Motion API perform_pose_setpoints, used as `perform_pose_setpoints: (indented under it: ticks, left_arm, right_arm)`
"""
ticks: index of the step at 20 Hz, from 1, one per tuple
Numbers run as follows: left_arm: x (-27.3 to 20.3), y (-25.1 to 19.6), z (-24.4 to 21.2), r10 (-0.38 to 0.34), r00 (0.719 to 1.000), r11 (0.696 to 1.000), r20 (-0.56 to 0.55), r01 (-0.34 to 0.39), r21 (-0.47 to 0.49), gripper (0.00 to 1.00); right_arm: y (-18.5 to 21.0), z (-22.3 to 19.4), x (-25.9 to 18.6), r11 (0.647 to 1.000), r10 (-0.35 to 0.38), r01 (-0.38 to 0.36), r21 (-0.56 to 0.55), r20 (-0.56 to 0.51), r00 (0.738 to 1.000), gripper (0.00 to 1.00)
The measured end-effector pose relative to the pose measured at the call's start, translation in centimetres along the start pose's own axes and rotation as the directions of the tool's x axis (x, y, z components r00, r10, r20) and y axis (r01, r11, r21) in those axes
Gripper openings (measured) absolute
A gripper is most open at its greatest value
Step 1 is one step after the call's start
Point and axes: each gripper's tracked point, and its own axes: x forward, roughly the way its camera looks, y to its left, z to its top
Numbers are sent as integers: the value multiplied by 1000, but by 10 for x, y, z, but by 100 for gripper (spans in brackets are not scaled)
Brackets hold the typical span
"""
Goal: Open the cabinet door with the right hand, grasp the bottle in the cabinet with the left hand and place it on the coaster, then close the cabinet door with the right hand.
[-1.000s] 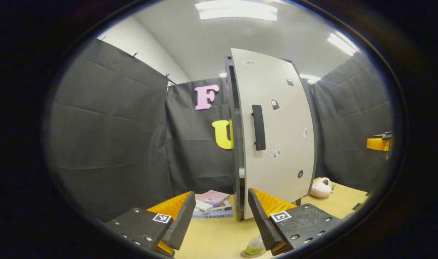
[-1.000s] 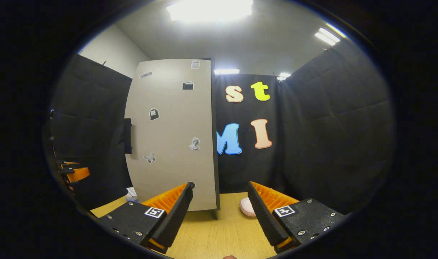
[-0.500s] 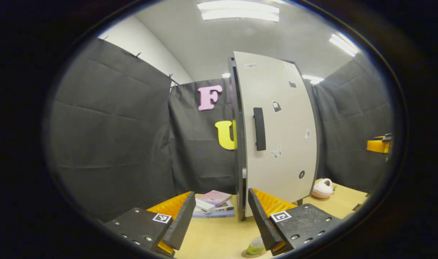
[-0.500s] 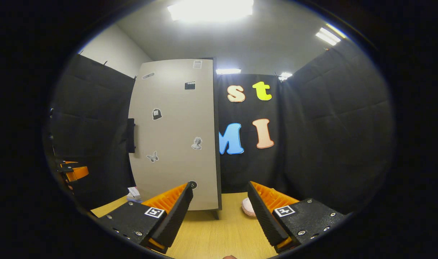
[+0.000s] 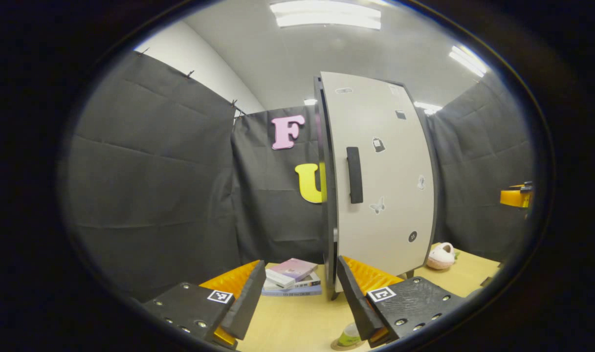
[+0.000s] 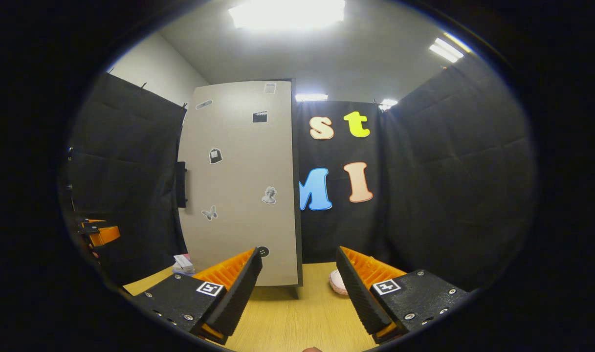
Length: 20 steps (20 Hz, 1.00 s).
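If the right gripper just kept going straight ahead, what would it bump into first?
Probably the cabinet door, near its right edge. The right gripper, jaws open, points across bare table at that edge and the black cloth wall beside it; depth is hard to judge.

We're in a staged recording booth, not a real home. Black cloth walls hang pinned around a wooden table, strip lights glaring on the plain ceiling overhead.

Beige cabinet door, black handle
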Motion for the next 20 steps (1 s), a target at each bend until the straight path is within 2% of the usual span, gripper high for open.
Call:
perform_pose_setpoints:
  ticks: [1, 2, 3, 6, 7, 8, 12, 13, 14, 15, 20]
  left_arm:
    - [0, 1, 0, 1, 1000, 1000, 0, -1, 0, 84]
    - [1, 1, -1, 2, 1000, 1000, 0, -2, 0, 88]
    - [0, 2, 0, 4, 1000, 1000, 0, -4, 1, 84]
    - [1, 3, 1, 7, 1000, 1000, 0, -7, -2, 84]
    - [3, 3, 0, 6, 1000, 1000, 0, -6, -3, 88]
    - [2, 4, 0, 7, 1000, 1000, 0, -7, -2, 83]
    - [2, 6, 1, 8, 1000, 1000, 0, -8, 3, 84]
    - [2, 7, 2, 9, 1000, 1000, 1, -9, 2, 88]
    - [1, 8, 1, 9, 1000, 1000, 0, -9, 2, 84]
    - [0, 9, 2, 10, 1000, 1000, 0, -10, 2, 88]
    - [-1, 12, 3, 10, 1000, 1000, 5, -10, 2, 88]
  right_arm:
    - [0, 1, 0, 1000, -1, 1, 1, 2, 1000, 95]
    - [1, 2, 1, 1000, -2, 2, 2, 4, 1000, 95]
    - [1, 2, 2, 1000, -3, 3, 3, 5, 1000, 95]
    - [1, 3, 4, 1000, -2, 2, 2, 7, 1000, 95]
    - [2, 3, 4, 1000, -3, 3, 1, 8, 1000, 95]
    - [2, 4, 4, 1000, -6, 6, -1, 11, 1000, 95]
    - [2, 2, 4, 1000, -8, 8, 3, 13, 1000, 95]
    - [3, 2, 4, 1000, -8, 8, 5, 15, 1000, 95]
    - [3, 3, 4, 1000, -8, 8, 7, 16, 1000, 95]
    - [4, 4, 3, 1000, -8, 8, 7, 17, 1000, 95]
    - [4, 4, 1, 1000, -16, 16, 7, 26, 1000, 95]
